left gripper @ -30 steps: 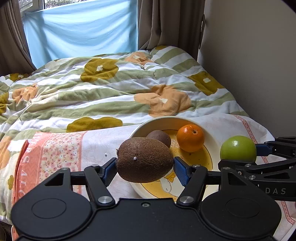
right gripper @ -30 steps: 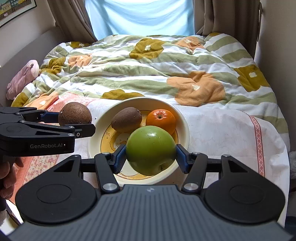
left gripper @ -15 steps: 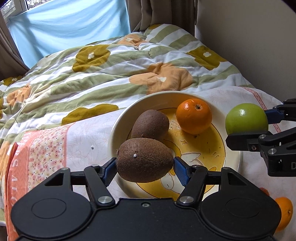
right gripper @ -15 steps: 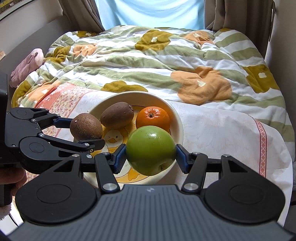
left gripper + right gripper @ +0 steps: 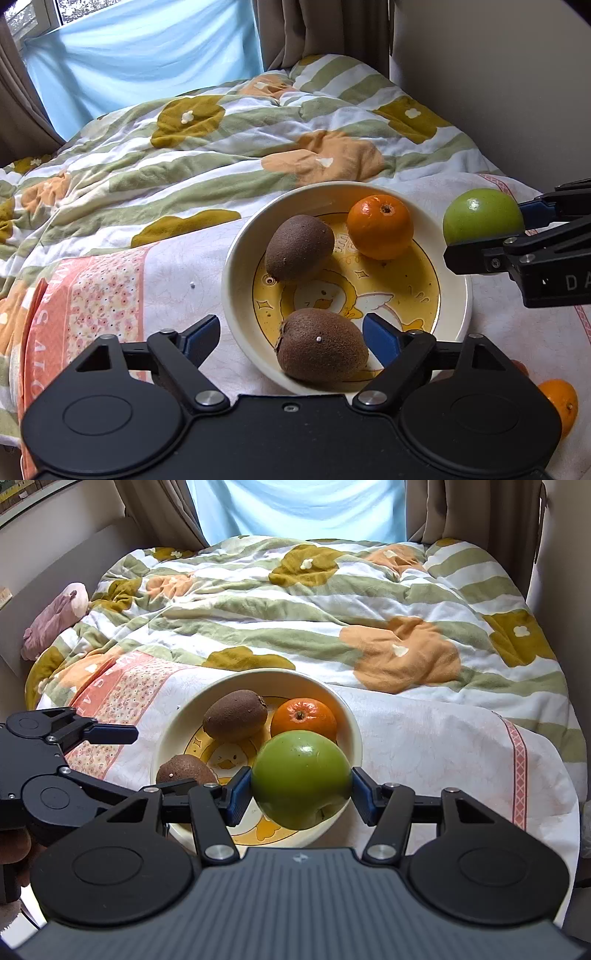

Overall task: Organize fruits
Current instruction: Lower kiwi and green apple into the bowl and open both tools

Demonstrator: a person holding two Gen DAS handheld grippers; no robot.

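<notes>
- Holding my left tongs (image 5: 291, 334) spread wide at the near rim of the bowl (image 5: 236, 258); the blue pads stand clear on either side of the near kiwi (image 5: 321, 350), touching nothing.
- Near kiwi lies inside the bowl against its near wall, a small white speck on its skin.
- Second kiwi (image 5: 299, 248) rests further back in the bowl, just beside the mandarin (image 5: 380, 227); the two sit close, contact not certain from the left wrist view.
- My right tongs (image 5: 301, 794) are clamped on the green apple (image 5: 301, 779), one blue pad pressed to each side.
- Apple hangs above the near right part of the bowl in the right wrist view, in front of the mandarin; it is not resting on anything.
- Bowl is cream with a yellow duck print on its floor; it stands on a white floral cloth (image 5: 424, 746) laid over the striped quilt (image 5: 295, 602).
- Another orange fruit (image 5: 559, 402) lies outside the bowl on the cloth, at the right edge of the left wrist view, partly hidden by my tongs' body.
- A pink plush toy (image 5: 55, 620) lies at the quilt's far left edge.
</notes>
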